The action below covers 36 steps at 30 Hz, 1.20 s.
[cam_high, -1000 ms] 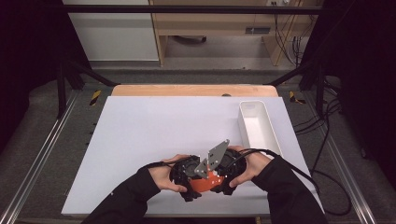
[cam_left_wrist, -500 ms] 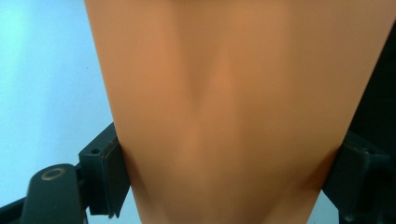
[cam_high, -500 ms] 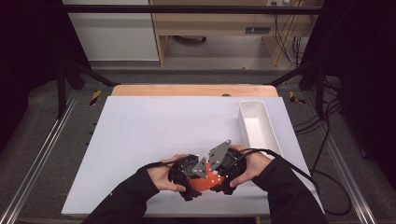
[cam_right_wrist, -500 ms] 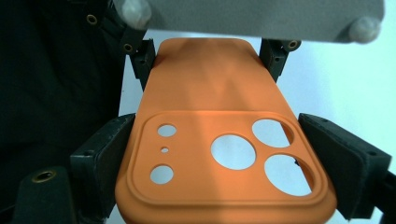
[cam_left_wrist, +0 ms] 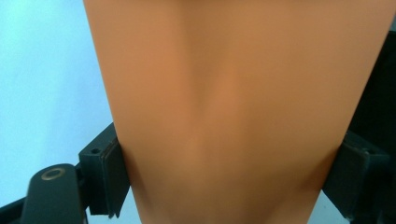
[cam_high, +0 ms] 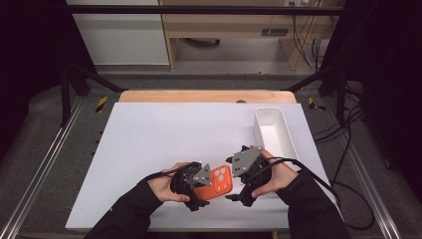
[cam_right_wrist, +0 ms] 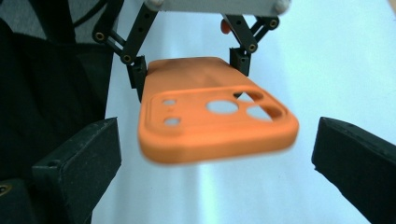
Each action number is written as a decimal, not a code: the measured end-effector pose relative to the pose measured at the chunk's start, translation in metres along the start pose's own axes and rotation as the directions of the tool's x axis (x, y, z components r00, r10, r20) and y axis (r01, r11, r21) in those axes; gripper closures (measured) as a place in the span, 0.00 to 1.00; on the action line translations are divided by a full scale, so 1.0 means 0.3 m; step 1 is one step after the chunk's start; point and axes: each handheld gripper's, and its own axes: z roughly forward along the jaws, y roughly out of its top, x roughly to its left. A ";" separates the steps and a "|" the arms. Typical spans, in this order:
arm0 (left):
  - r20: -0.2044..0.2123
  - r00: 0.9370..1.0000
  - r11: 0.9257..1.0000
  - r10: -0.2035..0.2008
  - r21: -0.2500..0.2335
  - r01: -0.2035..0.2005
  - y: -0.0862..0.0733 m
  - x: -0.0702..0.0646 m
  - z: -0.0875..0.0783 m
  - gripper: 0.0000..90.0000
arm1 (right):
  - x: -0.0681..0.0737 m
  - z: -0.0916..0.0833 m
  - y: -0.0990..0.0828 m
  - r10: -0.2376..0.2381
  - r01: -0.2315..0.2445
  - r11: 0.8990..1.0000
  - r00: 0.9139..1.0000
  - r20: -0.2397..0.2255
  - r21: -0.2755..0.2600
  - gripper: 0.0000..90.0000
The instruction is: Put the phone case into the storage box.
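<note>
Above the white table (cam_high: 149, 149), near its front edge, an orange phone case (cam_high: 219, 181) is being held clamped across its width by the left gripper (cam_high: 198, 191). The right gripper (cam_high: 238, 191) has just been opening; nothing is being pressed by its jaws. The case is judged light, flexible and best gripped by its side edges.

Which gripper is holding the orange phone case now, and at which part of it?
The left gripper holds the orange phone case, clamped across its two long sides at the end away from the camera cut-outs. The right gripper has just opened and holds nothing.
</note>
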 end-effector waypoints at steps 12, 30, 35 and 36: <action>-0.008 0.999 0.995 -0.045 -0.093 0.044 -0.063 0.010 -0.030 0.17 | 0.020 -0.025 -0.086 0.069 -0.064 0.989 0.997 0.034 -0.132 0.01; 0.015 0.996 0.965 -0.088 -0.246 0.089 -0.118 0.012 -0.064 0.17 | 0.032 0.000 -0.132 0.123 -0.113 0.963 0.992 0.029 -0.245 0.02; 0.022 0.996 0.962 -0.082 -0.259 0.085 -0.116 0.012 -0.063 0.17 | 0.030 0.004 -0.128 0.132 -0.123 0.955 0.991 0.016 -0.270 0.03; 0.022 0.997 0.961 -0.079 -0.265 0.082 -0.115 0.012 -0.065 0.17 | 0.029 0.004 -0.127 0.135 -0.127 0.953 0.991 0.013 -0.275 0.03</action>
